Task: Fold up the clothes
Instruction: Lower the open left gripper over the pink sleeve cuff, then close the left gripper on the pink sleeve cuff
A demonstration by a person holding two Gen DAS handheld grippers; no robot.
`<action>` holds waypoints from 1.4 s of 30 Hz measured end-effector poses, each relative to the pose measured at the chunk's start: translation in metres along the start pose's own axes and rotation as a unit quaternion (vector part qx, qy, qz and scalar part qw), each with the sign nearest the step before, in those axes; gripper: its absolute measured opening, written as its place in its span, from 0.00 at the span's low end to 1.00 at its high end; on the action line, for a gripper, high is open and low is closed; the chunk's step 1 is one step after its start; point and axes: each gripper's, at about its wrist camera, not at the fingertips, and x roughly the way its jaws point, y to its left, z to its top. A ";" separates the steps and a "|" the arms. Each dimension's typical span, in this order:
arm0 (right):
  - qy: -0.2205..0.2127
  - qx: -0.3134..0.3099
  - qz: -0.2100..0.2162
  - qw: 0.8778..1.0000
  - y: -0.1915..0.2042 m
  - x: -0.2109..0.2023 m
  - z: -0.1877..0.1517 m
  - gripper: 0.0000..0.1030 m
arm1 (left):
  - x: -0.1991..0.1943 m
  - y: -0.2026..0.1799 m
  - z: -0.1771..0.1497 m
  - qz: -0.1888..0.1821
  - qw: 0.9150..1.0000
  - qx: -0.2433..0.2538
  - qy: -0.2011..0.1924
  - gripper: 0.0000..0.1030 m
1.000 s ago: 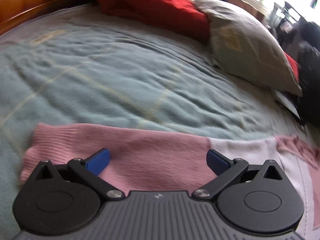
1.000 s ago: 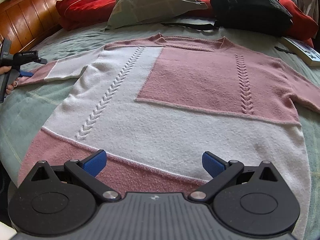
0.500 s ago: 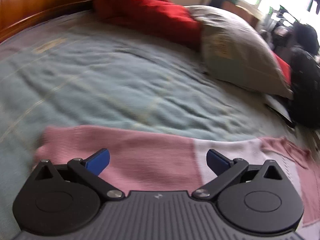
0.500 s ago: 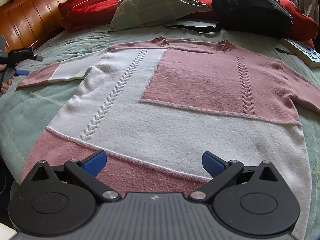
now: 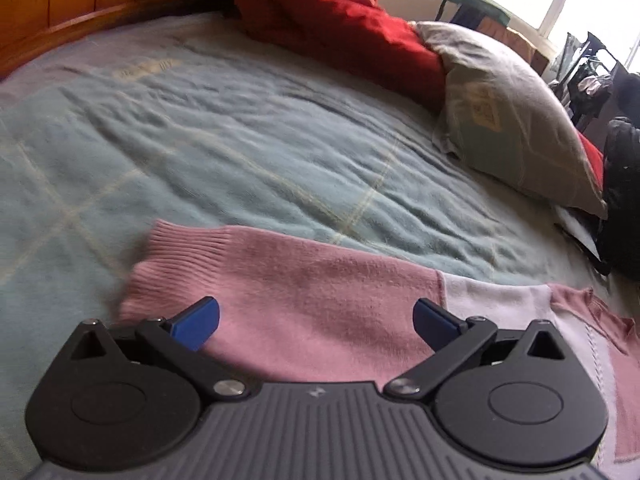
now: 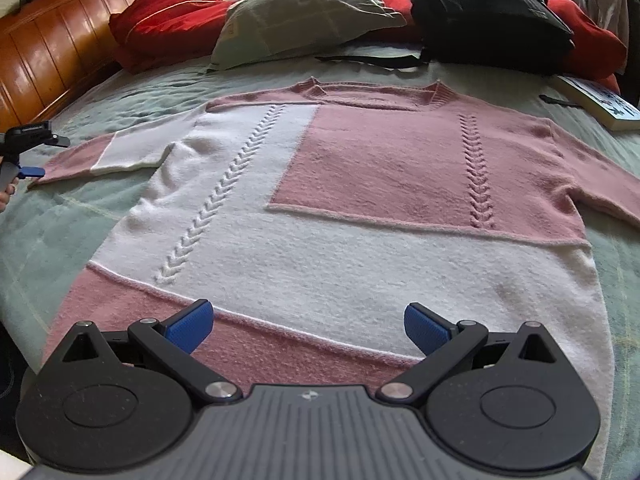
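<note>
A pink and white knit sweater (image 6: 320,208) lies flat, front up, on the bed, neck toward the pillows. Its left sleeve (image 5: 304,292) stretches out sideways, pink at the cuff, white nearer the shoulder. My left gripper (image 5: 316,324) hovers open just over that sleeve near the cuff, with nothing between its blue pads. The right wrist view shows the same left gripper (image 6: 24,160) at the far left by the cuff. My right gripper (image 6: 308,326) stands open above the pink hem band, holding nothing.
The bed has a pale green checked blanket (image 5: 224,152). Red pillows (image 6: 168,20) and a grey pillow (image 6: 304,12) lie at the wooden headboard (image 6: 52,64). A black backpack (image 6: 488,12) and a book (image 6: 600,100) sit at the back right.
My left gripper has shifted along the sleeve away from the cuff, toward the sweater body, staying open. The right gripper has crept slightly forward over the hem.
</note>
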 end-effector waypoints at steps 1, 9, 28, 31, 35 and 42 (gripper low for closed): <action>-0.002 -0.001 0.004 1.000 0.002 -0.001 0.000 1.00 | -0.007 -0.001 -0.001 -0.012 1.000 0.005 -0.005 0.99; -0.013 -0.014 0.018 1.000 0.014 -0.008 0.002 1.00 | -0.019 0.005 -0.038 -0.147 0.989 -0.024 -0.001 0.99; 0.006 -0.008 0.007 1.000 0.011 0.009 0.003 1.00 | 0.034 0.031 -0.036 -0.187 0.974 -0.113 -0.052 0.99; 0.008 -0.008 0.009 1.000 0.011 0.012 0.003 1.00 | 0.042 0.031 -0.030 -0.180 0.974 -0.122 -0.064 0.99; 0.008 -0.011 0.010 1.000 0.012 0.012 0.003 1.00 | 0.050 0.026 -0.023 -0.172 0.974 -0.126 -0.076 0.99; 0.001 -0.014 0.017 1.000 0.013 0.005 0.003 1.00 | 0.044 0.015 -0.016 -0.165 0.976 -0.119 -0.082 0.99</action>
